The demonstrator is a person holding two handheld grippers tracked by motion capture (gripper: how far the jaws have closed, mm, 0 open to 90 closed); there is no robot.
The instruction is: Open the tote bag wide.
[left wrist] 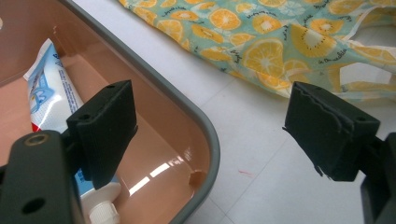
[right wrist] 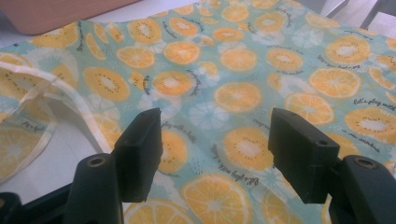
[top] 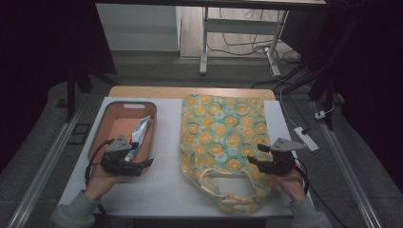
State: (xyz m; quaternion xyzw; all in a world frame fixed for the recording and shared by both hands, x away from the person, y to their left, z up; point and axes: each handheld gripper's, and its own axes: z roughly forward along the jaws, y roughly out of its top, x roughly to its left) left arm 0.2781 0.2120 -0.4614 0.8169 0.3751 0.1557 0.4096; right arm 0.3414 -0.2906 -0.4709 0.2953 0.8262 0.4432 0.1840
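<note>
While both hands rest on the white table [top: 166,156], the cotton tote bag printed with orange slices on pale teal [top: 221,137] lies flat on it and serves as the landmark. Just left of the bag sits the salmon-pink plastic tray with a grey rim [top: 107,124], and a white-and-blue toothpaste tube [top: 139,134] lies inside it, cap toward the person. At the tray's near corner, left of the bag, the left gripper [top: 148,163] hangs with its jaws spread wide and nothing between them. At the bag's right edge, beside the looped handles, the right gripper [top: 256,154] hovers over the fabric, jaws likewise parted and empty.
</note>
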